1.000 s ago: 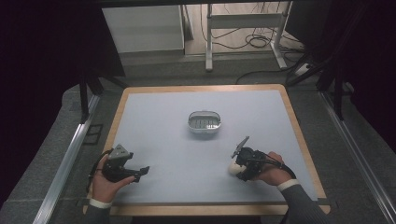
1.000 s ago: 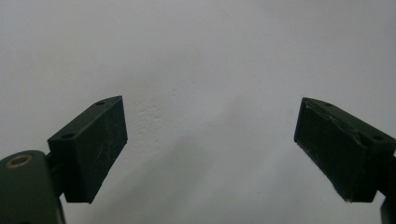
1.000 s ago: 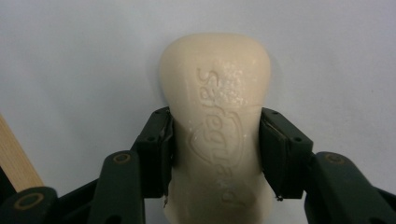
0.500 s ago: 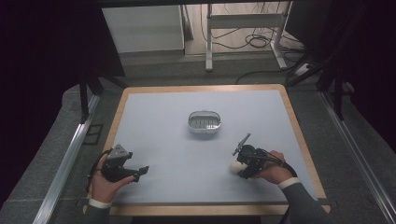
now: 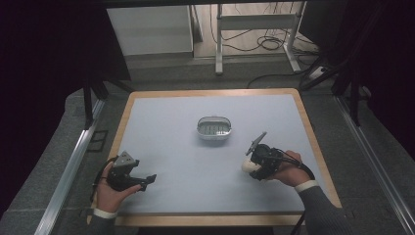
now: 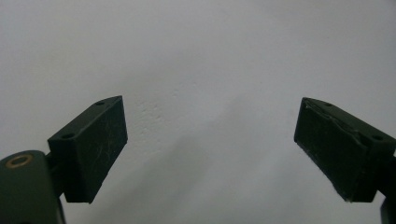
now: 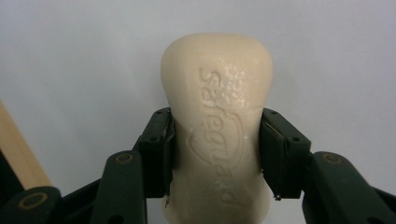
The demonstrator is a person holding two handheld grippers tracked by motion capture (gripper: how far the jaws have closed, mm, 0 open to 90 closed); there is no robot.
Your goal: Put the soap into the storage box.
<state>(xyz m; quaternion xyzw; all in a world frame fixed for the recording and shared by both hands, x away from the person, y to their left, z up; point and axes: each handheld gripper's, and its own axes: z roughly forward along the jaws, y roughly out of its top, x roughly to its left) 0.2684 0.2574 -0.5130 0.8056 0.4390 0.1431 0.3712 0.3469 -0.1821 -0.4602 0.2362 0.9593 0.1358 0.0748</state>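
A cream bar of soap [image 7: 217,126] with embossed lettering is clamped at its waist between the two black pads of my right gripper [image 7: 215,149]. Seen from above, that right gripper [image 5: 252,166] is at the table's front right, a little above the surface, with the soap [image 5: 247,165] sticking out to the left. My left gripper [image 5: 147,179] rests at the front left, jaws wide apart with nothing but bare table between them [image 6: 210,144]. An oval white soap dish [image 5: 214,128] with a grated insert stands near the table's middle.
The pale blue table top [image 5: 171,142] has a wooden rim [image 5: 313,142]. Metal rails run along both sides on the grey floor. Behind the table stand a white cabinet [image 5: 149,29], a metal frame and loose cables [image 5: 264,44].
My right gripper has risen slightly with the soap in it. The left gripper has stayed where it was.
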